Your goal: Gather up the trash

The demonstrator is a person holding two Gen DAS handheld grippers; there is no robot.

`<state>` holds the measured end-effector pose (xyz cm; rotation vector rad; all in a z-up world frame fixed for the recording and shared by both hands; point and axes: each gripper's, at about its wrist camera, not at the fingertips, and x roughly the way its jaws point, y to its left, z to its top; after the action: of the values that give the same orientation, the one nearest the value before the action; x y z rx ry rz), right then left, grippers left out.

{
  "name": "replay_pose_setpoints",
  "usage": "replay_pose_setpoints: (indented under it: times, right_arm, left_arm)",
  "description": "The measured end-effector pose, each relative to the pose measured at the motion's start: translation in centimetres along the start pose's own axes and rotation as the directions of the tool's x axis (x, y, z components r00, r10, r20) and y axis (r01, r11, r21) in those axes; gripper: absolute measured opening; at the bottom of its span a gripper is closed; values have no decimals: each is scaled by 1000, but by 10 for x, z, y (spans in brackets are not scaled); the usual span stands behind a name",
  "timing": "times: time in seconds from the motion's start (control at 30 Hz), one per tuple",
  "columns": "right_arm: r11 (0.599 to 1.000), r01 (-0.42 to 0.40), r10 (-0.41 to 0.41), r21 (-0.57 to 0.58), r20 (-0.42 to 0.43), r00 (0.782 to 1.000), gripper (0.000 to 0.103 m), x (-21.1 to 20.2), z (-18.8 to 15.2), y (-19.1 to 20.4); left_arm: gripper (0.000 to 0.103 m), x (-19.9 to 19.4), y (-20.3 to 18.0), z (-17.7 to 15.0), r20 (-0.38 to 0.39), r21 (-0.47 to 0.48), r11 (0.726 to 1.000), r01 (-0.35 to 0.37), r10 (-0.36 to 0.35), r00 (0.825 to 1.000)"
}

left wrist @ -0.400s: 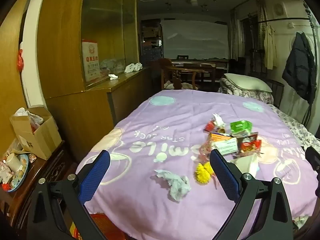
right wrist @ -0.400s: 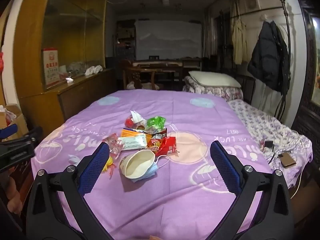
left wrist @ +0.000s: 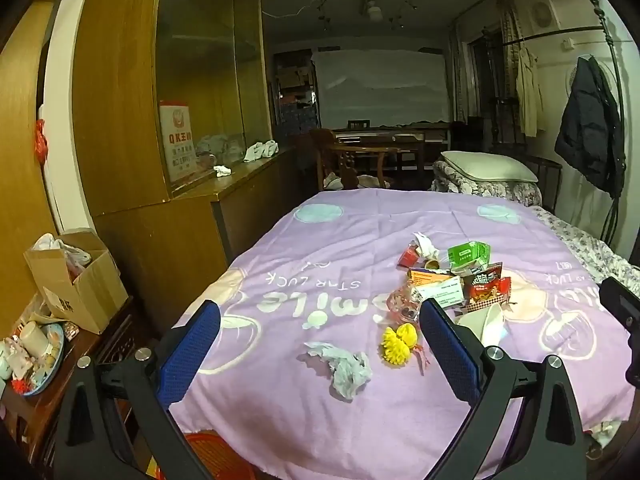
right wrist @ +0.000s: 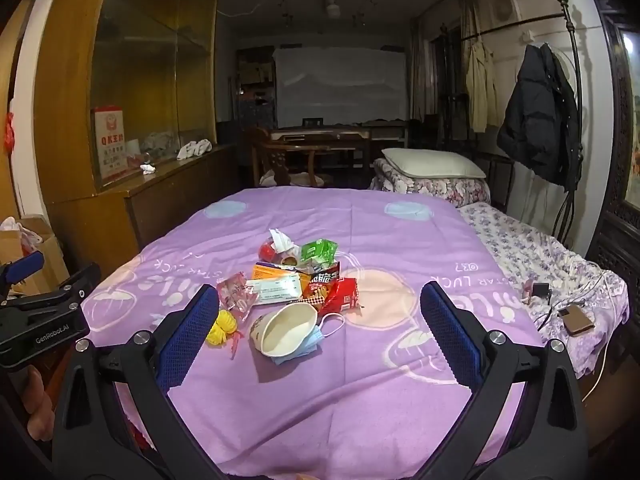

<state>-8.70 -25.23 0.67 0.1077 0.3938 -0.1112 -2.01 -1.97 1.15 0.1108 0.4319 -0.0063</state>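
Right wrist view: both grippers hovering wide open and empty over the trash on the purple bedspread (right wrist: 360, 380).
The right gripper (right wrist: 318, 334) is facing a paper bowl (right wrist: 286, 330) lying on a face mask (right wrist: 308, 346), with the left gripper (left wrist: 320, 354) facing a crumpled tissue (left wrist: 344, 368); all probably light and crushable, so pinching rim or bunched folds looks best.

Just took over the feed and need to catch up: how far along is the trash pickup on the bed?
Nothing looks collected yet. The left gripper and right gripper are both open and empty above the purple bedspread. Left to collect: the crumpled tissue, yellow scrap, paper bowl on a blue face mask, and the snack wrappers.
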Motion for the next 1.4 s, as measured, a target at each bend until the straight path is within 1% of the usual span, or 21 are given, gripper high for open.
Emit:
replay_pose_setpoints:
  times: [0.17, 0.43, 0.53, 0.7, 0.93, 1.07, 1.23, 1.4]
  right_arm:
    - [1000, 1, -1, 1, 7, 1000, 96, -1, -1, 0]
    - [999, -18, 18, 40, -17, 1000, 96, 6, -3, -3]
    - [999, -32, 32, 34, -21, 999, 96, 7, -4, 0]
    - [999, -50, 50, 19, -30, 998, 96, 8, -8, 3]
    - [999, -44, 45, 27, -34, 998, 96, 9, -8, 4]
    - [998, -45, 45, 32, -25, 999, 96, 6, -8, 5]
    - [999, -37, 37, 5, -15, 999, 96, 3, -7, 8]
    - [999, -39, 40, 19, -22, 999, 96, 4, -8, 4]
  left_arm:
    - [97, 1, -3, 3, -1, -6, 1000, -3, 3, 1000]
    - [97, 6, 6, -2, -10, -22, 1000, 4, -4, 1000]
    - [97, 6, 9, -1, -13, -39, 999, 0, -1, 1000]
    - [97, 5, 8, -2, -6, -41, 999, -6, 6, 1000]
    - [97, 11, 1, -7, -28, -31, 1000, 2, -3, 1000]
    - [97, 10, -1, -9, -25, -11, 1000, 5, -5, 1000]
    - [97, 9, 2, -7, -22, -30, 999, 13, -14, 1000]
    - [97, 8, 3, -7, -21, -33, 999, 11, -11, 1000]
